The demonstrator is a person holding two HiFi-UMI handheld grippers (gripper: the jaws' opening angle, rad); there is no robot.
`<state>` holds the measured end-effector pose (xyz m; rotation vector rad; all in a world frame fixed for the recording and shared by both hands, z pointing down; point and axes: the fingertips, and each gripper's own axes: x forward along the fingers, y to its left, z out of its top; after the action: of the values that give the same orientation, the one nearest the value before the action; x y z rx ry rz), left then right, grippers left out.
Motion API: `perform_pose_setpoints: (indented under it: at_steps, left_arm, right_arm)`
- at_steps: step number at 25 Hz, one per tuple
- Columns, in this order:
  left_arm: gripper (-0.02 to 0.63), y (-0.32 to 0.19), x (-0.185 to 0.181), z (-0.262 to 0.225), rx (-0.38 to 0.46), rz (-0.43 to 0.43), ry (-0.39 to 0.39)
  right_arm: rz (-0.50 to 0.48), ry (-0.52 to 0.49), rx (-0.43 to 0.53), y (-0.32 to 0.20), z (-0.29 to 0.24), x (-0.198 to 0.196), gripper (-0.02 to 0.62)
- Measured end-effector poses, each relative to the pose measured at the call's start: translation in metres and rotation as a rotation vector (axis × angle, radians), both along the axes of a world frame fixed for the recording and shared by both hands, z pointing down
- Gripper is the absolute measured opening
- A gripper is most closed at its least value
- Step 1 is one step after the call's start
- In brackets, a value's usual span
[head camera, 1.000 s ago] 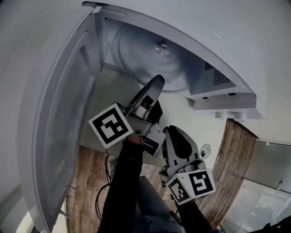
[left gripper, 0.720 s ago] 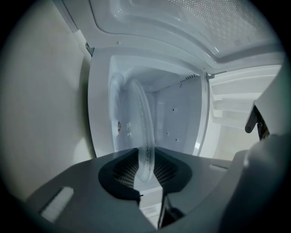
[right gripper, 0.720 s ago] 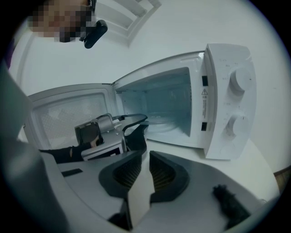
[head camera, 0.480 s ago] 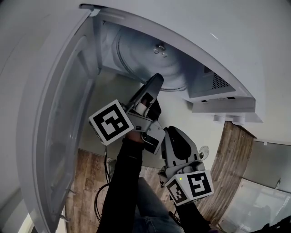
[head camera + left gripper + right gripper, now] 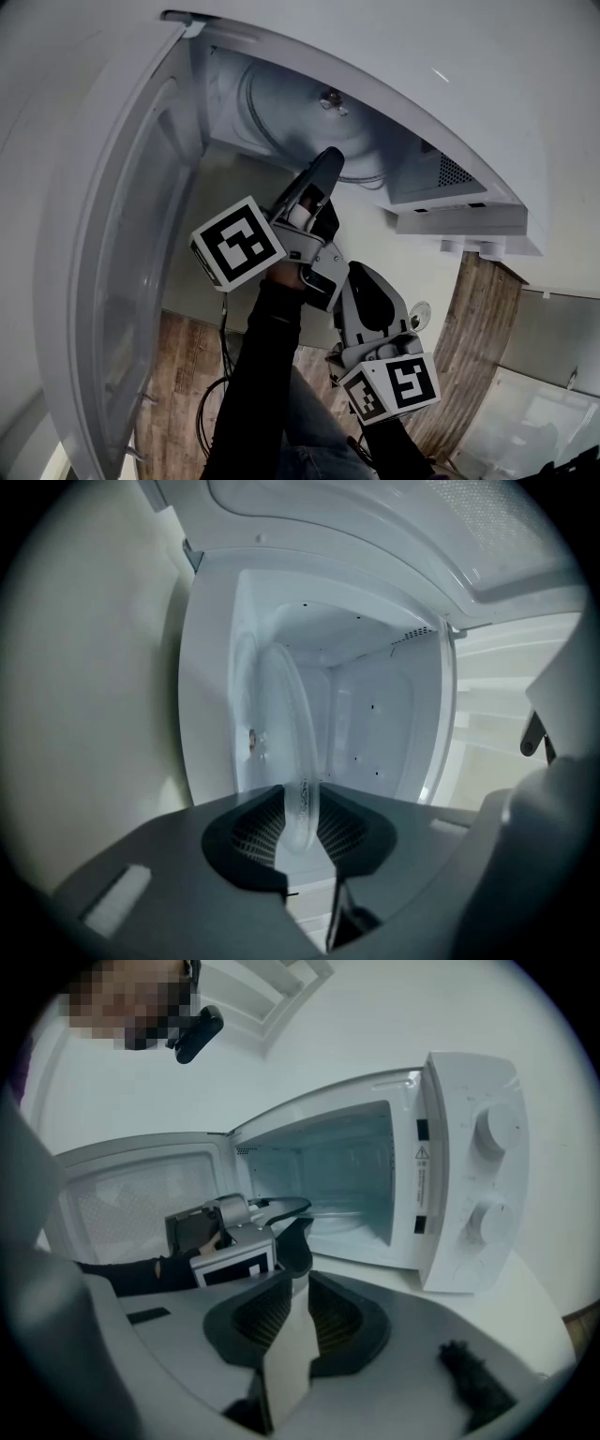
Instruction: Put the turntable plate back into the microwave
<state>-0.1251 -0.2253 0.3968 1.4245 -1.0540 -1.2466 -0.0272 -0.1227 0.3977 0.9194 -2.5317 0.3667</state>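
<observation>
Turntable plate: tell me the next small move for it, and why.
Probably lower the turntable plate onto the drive hub before letting go. The left gripper is shut on its near rim, the plate is already inside the microwave, and in the left gripper view it seems to stand clear of that hub.

A white table (image 5: 539, 1330) stands above a wood-plank floor (image 5: 183, 361), dark cables (image 5: 202, 417) below its edge.

microwave (image 5: 469, 1176): white | turntable plate (image 5: 300, 803): clear (glassy) | marker cube (image 5: 237, 249): black-white squares
</observation>
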Motion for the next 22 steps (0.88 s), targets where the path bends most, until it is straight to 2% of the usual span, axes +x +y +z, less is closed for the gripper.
perform_pose_setpoints:
  at_steps: [9,16,22]
  left_arm:
    - [0.084,-0.0066,-0.0022,-0.0005,-0.028,-0.008,0.015]
    - [0.074,-0.0086,-0.0028,0.0033,-0.098,0.000,0.020]
    - [0.064,-0.0105,-0.0023,0.0066,-0.163,0.009,-0.013]
  right_arm:
    - [0.003,0.002,-0.002,-0.0036,0.0007,0.0006,0.060]
    - [0.004,0.000,0.001,-0.0049,-0.0008,0.0005,0.060]
    - [0.005,0.002,0.001,-0.0036,-0.0020,0.0011,0.060]
